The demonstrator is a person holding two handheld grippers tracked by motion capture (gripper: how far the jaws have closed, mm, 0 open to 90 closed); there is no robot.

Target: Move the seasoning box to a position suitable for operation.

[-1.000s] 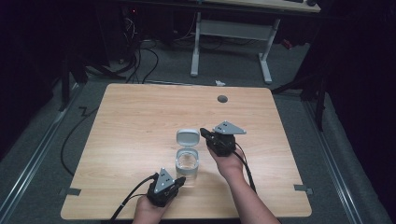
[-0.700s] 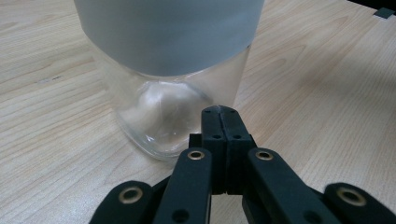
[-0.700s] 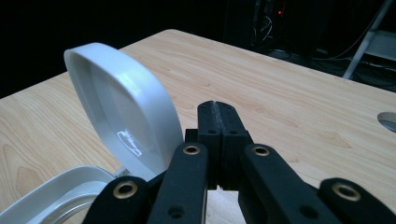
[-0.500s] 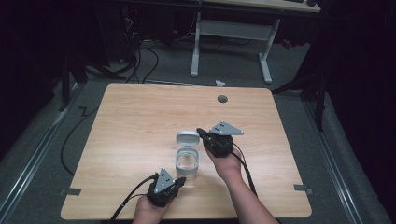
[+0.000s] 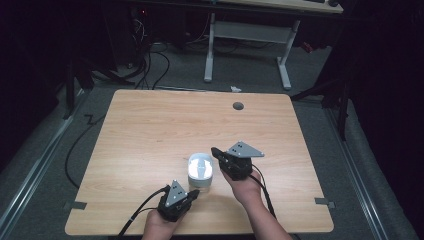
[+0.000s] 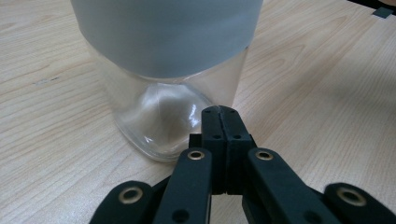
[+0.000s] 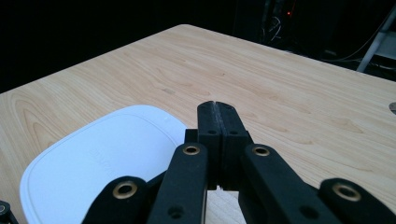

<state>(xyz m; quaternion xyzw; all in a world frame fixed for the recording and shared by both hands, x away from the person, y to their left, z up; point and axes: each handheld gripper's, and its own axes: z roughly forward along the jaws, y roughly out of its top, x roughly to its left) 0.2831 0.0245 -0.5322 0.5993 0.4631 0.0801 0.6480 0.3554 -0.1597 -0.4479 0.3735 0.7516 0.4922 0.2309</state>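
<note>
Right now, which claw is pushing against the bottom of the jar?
The left claw. Its shut tip sits at the clear base of the jar, while the right claw is up beside the white lid.

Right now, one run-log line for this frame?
left gripper: shut, at jar base | right gripper: shut, empty, above lid | lid: on jar | table: nothing else

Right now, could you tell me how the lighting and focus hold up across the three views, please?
High view: the table is evenly lit, the surroundings nearly black, and the white lid is blown out. Left gripper view: the clear container shows soft highlights and looks slightly soft. Right gripper view: the background is dark.
</note>
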